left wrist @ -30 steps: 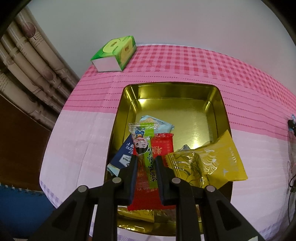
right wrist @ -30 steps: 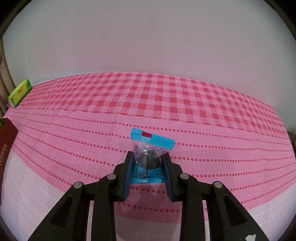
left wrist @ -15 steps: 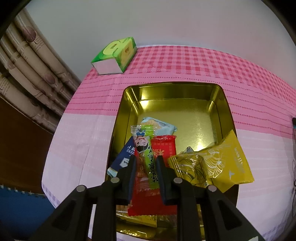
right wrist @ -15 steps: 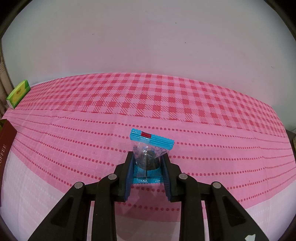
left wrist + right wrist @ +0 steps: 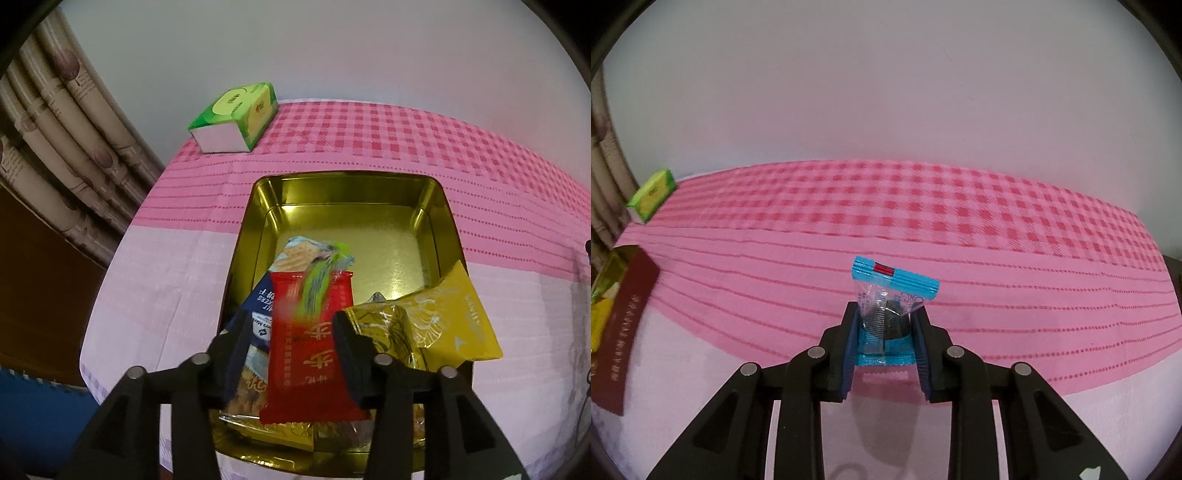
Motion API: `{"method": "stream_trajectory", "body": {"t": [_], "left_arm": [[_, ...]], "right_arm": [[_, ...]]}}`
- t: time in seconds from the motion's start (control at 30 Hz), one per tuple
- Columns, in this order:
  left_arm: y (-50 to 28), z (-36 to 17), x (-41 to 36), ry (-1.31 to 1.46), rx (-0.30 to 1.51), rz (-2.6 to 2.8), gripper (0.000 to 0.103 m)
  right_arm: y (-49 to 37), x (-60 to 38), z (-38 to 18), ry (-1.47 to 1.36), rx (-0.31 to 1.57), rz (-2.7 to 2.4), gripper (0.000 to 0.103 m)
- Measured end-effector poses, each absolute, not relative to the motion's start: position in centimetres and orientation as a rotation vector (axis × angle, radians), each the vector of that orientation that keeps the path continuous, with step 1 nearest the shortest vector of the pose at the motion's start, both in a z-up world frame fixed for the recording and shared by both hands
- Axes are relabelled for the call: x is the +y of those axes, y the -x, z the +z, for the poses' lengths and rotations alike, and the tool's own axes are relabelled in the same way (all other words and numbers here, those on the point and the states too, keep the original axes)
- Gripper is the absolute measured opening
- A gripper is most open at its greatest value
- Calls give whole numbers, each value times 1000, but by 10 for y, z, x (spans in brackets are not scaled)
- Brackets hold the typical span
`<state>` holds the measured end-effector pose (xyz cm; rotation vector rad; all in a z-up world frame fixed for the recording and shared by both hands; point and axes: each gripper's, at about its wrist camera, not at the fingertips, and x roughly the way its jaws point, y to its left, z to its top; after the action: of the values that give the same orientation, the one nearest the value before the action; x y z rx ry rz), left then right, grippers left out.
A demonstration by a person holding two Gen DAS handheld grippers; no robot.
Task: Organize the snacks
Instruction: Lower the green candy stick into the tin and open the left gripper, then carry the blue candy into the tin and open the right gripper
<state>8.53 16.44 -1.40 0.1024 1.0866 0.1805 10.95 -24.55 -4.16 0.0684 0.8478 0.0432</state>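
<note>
- Left wrist view: the left gripper [image 5: 291, 328] hangs over the near end of the gold tin [image 5: 445, 218]; its jaws are opening and the two fingers [image 5: 236, 343] stand apart, pressing on nothing.
- Between and just beyond the fingers a green snack packet [image 5: 317, 280] shows as a motion-blurred streak, free of both pads, above the red packet [image 5: 314, 354] lying in the tin.
- Beside the red packet lie a dark blue packet [image 5: 260, 310] at the tin's left wall and a yellow packet [image 5: 439, 321] leaning over its right rim; a pale biscuit packet [image 5: 297, 253] lies behind them.
- A green tissue box [image 5: 236, 116] sits at the far left corner of the pink tablecloth [image 5: 369, 140].
- Right wrist view: the right gripper [image 5: 884, 332] is closed on a blue-edged clear packet [image 5: 886, 306], held upright between its blue pads above the tablecloth, its shadow below.
</note>
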Motion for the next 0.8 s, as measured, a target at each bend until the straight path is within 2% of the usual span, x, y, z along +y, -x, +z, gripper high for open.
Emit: {"method": "stream_trajectory", "body": {"t": [0.4, 0.8], "left_arm": [[-55, 13, 187, -68, 1025, 200, 47], [-13, 15, 230, -15, 1000, 301, 47]], "right_arm": [[-79, -119, 17, -27, 801, 324, 25], [-57, 1, 30, 29, 818, 538, 25]]}}
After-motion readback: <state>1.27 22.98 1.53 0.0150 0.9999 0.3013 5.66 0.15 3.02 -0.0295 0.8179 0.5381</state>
